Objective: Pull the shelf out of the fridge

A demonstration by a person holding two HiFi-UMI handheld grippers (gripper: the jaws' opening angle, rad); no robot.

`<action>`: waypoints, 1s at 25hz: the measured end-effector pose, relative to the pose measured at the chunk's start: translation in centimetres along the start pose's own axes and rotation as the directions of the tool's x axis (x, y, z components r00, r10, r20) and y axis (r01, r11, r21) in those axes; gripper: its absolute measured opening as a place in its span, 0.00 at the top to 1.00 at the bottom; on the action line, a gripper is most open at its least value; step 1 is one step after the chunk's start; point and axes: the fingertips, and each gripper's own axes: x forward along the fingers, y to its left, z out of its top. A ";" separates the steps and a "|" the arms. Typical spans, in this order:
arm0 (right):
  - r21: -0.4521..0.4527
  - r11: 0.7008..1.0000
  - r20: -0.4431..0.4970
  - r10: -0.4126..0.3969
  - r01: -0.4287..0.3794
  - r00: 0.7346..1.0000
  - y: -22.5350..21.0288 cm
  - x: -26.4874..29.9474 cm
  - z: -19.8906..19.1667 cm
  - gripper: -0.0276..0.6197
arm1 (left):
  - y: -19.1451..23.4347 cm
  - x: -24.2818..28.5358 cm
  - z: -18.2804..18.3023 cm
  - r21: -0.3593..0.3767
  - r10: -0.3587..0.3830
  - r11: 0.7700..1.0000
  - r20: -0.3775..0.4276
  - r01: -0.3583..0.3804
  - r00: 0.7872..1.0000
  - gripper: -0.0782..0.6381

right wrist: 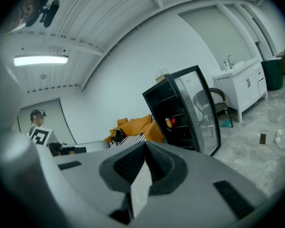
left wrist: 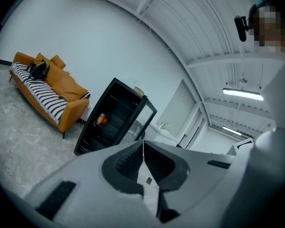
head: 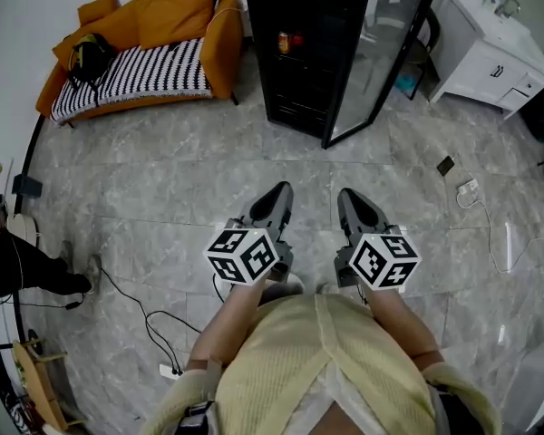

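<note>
A grey marble-patterned tile floor [head: 163,179] is spreading across a white-walled room under a ribbed white ceiling. An orange sofa [head: 177,16] with a black-and-white striped cover is sitting against the far wall, and a dark bag [head: 91,57] is lying on its left end. A white sink cabinet [head: 490,57] is standing in the far right corner, with a chair [head: 424,48] between it and the fridge. A phone [head: 445,165] and a white charger [head: 469,188] are lying on the floor on the right, and a black cable [head: 136,306] is trailing across it on the left.

The black fridge [head: 299,80] is standing upright between sofa and cabinet, its opening facing the person, its glass door [head: 381,57] swung wide to the right. The shelf [head: 295,54] is sitting level inside, in the upper half, carrying a red-and-orange can [head: 284,41]; its long axis is running across the fridge's width and its front edge is pointing out at the opening.

The left gripper [head: 280,188] and the right gripper [head: 347,194] are hovering side by side over the floor, well apart from the fridge, both aiming toward it. Each gripper's jaws are pressing together with nothing between them.
</note>
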 end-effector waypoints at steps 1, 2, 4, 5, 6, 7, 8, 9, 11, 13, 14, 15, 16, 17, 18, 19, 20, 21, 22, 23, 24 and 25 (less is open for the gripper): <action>0.000 1.000 -0.004 -0.001 0.001 1.000 0.1 0.5 -0.1 0.91 | 0.5 0.1 0.2 -0.002 0.001 1.000 -0.002 -0.001 1.000 0.85; -0.001 1.000 -0.008 -0.003 0.003 1.000 0.3 1.1 -0.2 0.91 | 1.0 0.2 0.4 -0.004 0.001 1.000 -0.003 -0.001 1.000 0.85; 0.000 1.000 -0.015 -0.007 0.007 1.000 0.5 2.3 -0.4 0.91 | 2.0 0.5 0.9 -0.006 -0.001 1.000 -0.006 0.001 1.000 0.85; 0.002 1.000 -0.017 -0.009 0.009 1.000 0.7 2.9 -0.4 0.91 | 2.5 0.7 1.2 -0.006 -0.003 1.000 -0.007 0.003 1.000 0.85; 0.005 1.000 -0.018 -0.011 0.011 1.000 0.9 3.5 -0.4 0.91 | 2.9 0.9 1.5 -0.005 -0.006 1.000 -0.008 0.006 1.000 0.85; 0.009 1.000 -0.017 -0.012 0.012 1.000 1.1 4.2 -0.4 0.91 | 3.4 1.0 1.9 -0.004 -0.009 1.000 -0.009 0.009 1.000 0.85; 0.012 1.000 -0.014 -0.012 0.012 1.000 1.4 4.9 -0.3 0.91 | 3.9 1.2 2.4 -0.001 -0.012 1.000 -0.009 0.012 1.000 0.85; 0.015 1.000 -0.012 -0.011 0.011 1.000 1.7 5.6 -0.2 0.91 | 4.4 1.3 2.8 0.002 -0.015 1.000 -0.010 0.015 1.000 0.85; 0.018 1.000 -0.008 -0.012 0.012 1.000 2.2 7.0 -0.1 0.91 | 5.6 1.5 3.6 0.005 -0.018 1.000 -0.015 0.018 1.000 0.85; 0.026 1.000 -0.007 -0.016 0.017 1.000 2.8 8.3 -0.2 0.91 | 6.7 1.6 4.1 0.008 -0.022 1.000 -0.027 0.022 0.999 0.85; 0.031 0.999 -0.007 -0.021 0.021 1.000 3.0 8.8 -0.2 0.91 | 7.1 1.6 4.3 0.010 -0.024 1.000 -0.034 0.024 0.999 0.85; 0.035 0.999 -0.007 -0.026 0.026 1.000 3.2 9.4 -0.2 0.91 | 7.6 1.6 4.5 0.011 -0.026 1.000 -0.040 0.027 0.999 0.85; 0.037 0.999 -0.007 -0.032 0.032 0.999 3.4 9.8 -0.2 0.91 | 8.0 1.6 4.6 0.011 -0.028 1.000 -0.046 0.028 0.999 0.85; 0.037 0.999 -0.008 -0.038 0.039 0.999 3.4 10.1 -0.2 0.91 | 8.4 1.6 4.7 0.009 -0.029 1.000 -0.051 0.030 0.998 0.85; 0.038 0.998 -0.008 -0.045 0.045 0.999 3.4 10.4 -0.2 0.91 | 8.8 1.7 4.8 0.007 -0.029 1.000 -0.054 0.030 0.998 0.85; 0.039 0.998 -0.009 -0.051 0.051 0.999 3.3 10.6 -0.1 0.91 | 9.1 1.8 4.9 0.005 -0.029 1.000 -0.057 0.029 0.998 0.85; 0.042 0.997 -0.011 -0.057 0.058 0.998 3.2 10.7 -0.1 0.91 | 9.4 2.0 4.9 0.003 -0.029 1.000 -0.059 0.029 0.998 0.85; 0.046 0.997 -0.015 -0.064 0.064 0.998 3.0 10.8 -0.2 0.91 | 9.5 2.2 4.9 0.000 -0.029 1.000 -0.061 0.029 0.998 0.85; 0.050 0.996 -0.020 -0.071 0.072 0.997 2.7 10.9 -0.3 0.91 | 9.7 2.3 4.9 -0.004 -0.030 1.000 -0.064 0.030 0.998 0.85; 0.054 0.995 -0.023 -0.078 0.079 0.997 2.5 11.0 -0.3 0.91 | 9.8 2.5 4.9 -0.008 -0.030 1.000 -0.066 0.030 0.997 0.85; 0.056 0.995 -0.025 -0.083 0.084 0.996 2.3 11.3 -0.2 0.91 | 9.8 2.7 5.0 -0.010 -0.030 1.000 -0.067 0.030 0.997 0.85; 0.057 0.995 -0.025 -0.085 0.086 0.996 2.2 11.6 -0.1 0.91 | 10.0 3.1 5.1 -0.012 -0.029 1.000 -0.068 0.029 0.997 0.85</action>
